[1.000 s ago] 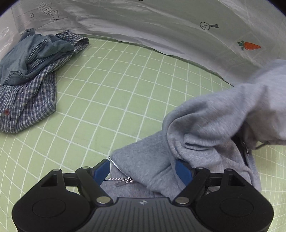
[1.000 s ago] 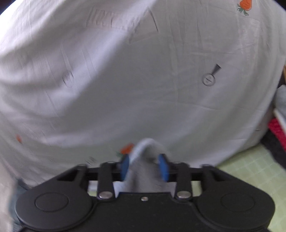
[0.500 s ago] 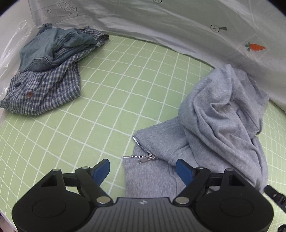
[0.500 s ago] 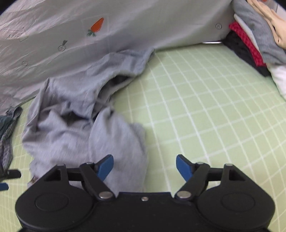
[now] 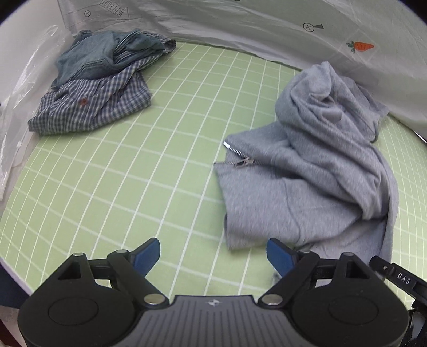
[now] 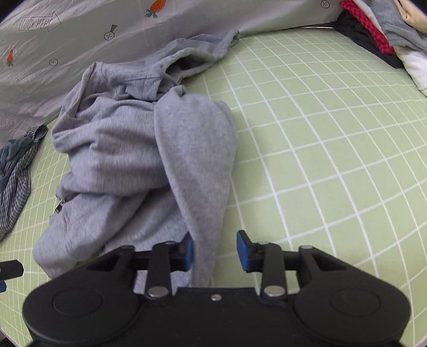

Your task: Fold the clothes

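A grey zip hoodie (image 5: 315, 170) lies crumpled on the green grid mat (image 5: 149, 165), its metal zipper (image 5: 241, 161) at its left edge. My left gripper (image 5: 213, 256) is open and empty, just in front of the hoodie's near hem. In the right wrist view the hoodie (image 6: 128, 149) fills the left half, and one grey sleeve (image 6: 197, 170) runs down between the jaws of my right gripper (image 6: 214, 249). The jaws stand partly open around the sleeve with a gap on the right side.
A blue checked shirt (image 5: 93, 106) and a denim garment (image 5: 101, 56) are heaped at the far left. A grey printed sheet (image 5: 240, 24) rises behind the mat. A pile of red, black and grey clothes (image 6: 379, 32) sits at the far right.
The hoodie was dropped from the right gripper onto the mat and lies still. The left gripper has pulled back from it. The right gripper has lowered over the sleeve and narrowed its jaws.
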### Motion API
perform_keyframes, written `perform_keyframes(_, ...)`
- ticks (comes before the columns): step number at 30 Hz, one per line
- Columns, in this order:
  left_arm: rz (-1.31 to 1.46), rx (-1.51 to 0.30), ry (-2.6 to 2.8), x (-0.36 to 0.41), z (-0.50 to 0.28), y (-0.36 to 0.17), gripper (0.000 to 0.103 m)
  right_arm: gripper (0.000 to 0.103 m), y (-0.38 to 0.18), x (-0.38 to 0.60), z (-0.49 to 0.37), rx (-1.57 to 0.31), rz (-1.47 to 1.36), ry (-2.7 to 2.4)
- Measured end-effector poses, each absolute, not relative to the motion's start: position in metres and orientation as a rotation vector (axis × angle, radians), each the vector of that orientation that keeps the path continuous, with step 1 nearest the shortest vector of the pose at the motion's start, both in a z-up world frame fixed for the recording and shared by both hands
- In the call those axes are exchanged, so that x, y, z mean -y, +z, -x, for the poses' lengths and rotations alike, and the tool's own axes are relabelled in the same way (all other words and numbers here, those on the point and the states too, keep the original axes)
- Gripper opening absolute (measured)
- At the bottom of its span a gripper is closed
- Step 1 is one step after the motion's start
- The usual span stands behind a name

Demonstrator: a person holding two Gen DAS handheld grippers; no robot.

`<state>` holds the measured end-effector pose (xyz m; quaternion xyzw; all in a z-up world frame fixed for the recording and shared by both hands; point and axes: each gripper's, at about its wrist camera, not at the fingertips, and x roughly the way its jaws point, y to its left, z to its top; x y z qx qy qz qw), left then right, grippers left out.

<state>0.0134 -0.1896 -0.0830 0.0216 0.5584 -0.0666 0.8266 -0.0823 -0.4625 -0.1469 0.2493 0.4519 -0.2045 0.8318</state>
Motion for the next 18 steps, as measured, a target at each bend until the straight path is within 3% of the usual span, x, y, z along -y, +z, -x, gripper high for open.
perform_keyframes(1,-0.042,-1.189,-0.134,0.189,-0.010,-0.083,0.087,0.013,-0.147,0.462,0.087,-0.949,-0.525,-0.427)
perform_keyframes(2,-0.036,-1.188,-0.132,0.190,-0.008,-0.082,0.087,0.004,-0.145,0.463,0.091,-0.943,-0.515,-0.417)
perform_keyframes(18,0.030,-1.109,-0.190,0.295,0.008,-0.066,0.087,0.002,-0.008,0.570,0.141,-0.521,-0.164,-0.545)
